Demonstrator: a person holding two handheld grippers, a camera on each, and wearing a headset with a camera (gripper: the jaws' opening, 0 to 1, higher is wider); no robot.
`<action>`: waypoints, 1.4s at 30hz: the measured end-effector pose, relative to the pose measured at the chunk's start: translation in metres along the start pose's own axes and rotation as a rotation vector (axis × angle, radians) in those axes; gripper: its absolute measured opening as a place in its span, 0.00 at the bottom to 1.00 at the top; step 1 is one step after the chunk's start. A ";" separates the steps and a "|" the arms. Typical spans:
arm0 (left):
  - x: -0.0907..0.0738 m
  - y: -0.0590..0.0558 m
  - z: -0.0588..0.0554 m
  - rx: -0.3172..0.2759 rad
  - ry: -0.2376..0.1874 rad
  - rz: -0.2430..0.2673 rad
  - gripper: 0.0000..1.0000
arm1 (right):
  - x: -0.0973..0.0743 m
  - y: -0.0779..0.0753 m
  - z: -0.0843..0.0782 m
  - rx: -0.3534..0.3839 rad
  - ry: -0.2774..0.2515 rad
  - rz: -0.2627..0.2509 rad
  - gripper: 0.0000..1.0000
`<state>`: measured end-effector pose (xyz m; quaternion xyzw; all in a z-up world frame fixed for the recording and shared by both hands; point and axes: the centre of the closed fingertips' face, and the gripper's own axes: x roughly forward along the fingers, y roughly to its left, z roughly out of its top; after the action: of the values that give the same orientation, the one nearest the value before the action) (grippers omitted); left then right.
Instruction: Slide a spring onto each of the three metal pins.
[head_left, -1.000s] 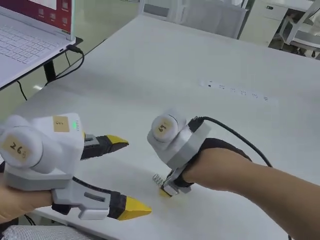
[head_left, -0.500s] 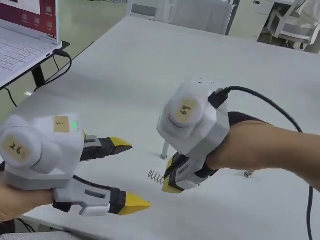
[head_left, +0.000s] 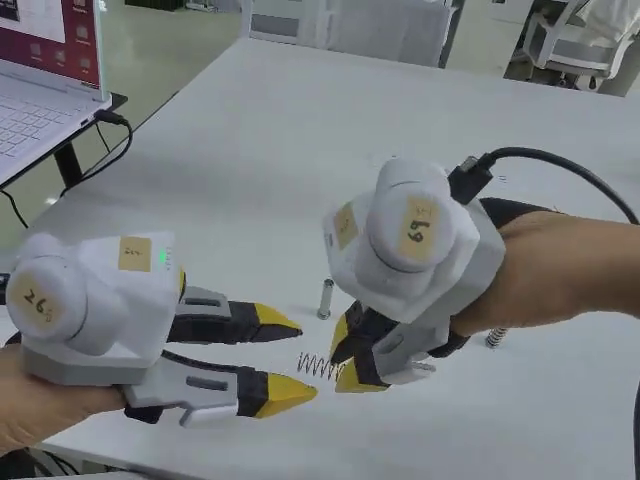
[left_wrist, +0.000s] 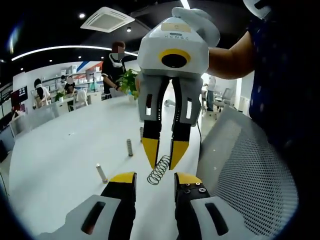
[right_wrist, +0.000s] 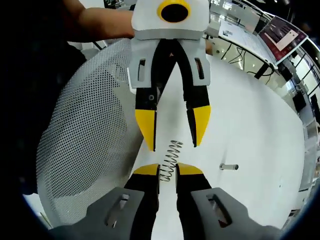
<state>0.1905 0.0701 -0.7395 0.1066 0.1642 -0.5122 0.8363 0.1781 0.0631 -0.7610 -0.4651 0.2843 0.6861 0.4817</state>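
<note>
Handover or re-grip looks to be the step in hand. The right gripper (head_left: 346, 362) has its jaws drawn narrow on one end of a spring (head_left: 318, 366). The spring juts from their tips, clear of the counter (head_left: 300, 150), into the gap between the jaws of the left gripper (head_left: 306, 357). Those left jaws stand fairly wide, one on either side of the free end, and as far as the two gripper views show they touch no coil. Pinching the spring by one end probably leaves the rest free for the other jaws to steady or take, so that an open end can be aimed at a pin. A bare pin (head_left: 325, 298) stands upright on the counter just beyond both sets of tips, near but apart from the spring. A second pin (head_left: 493, 338), on the far side of the right jaws, seems to wear coils already, though it is too small to be sure. One second ago the right jaws were down at the counter on the spring, with the left jaws well apart from it. Half a second ago the spring was lifted, still outside the left tips; now they bracket it. The laptop (head_left: 40, 90) sliding leftward is the head camera turning, not the laptop moving.
</note>
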 end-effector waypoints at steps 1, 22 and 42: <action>0.001 -0.001 0.000 0.001 0.002 -0.004 0.19 | 0.000 0.000 0.001 -0.001 -0.001 0.000 0.09; 0.005 -0.010 0.000 0.021 0.007 -0.046 0.02 | -0.004 -0.001 0.002 -0.057 -0.018 -0.008 0.08; 0.001 -0.007 0.010 0.002 -0.038 -0.043 0.02 | -0.003 -0.004 -0.004 0.068 -0.074 -0.023 0.09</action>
<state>0.1857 0.0628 -0.7311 0.0940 0.1502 -0.5321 0.8279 0.1836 0.0603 -0.7593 -0.4259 0.2841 0.6874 0.5151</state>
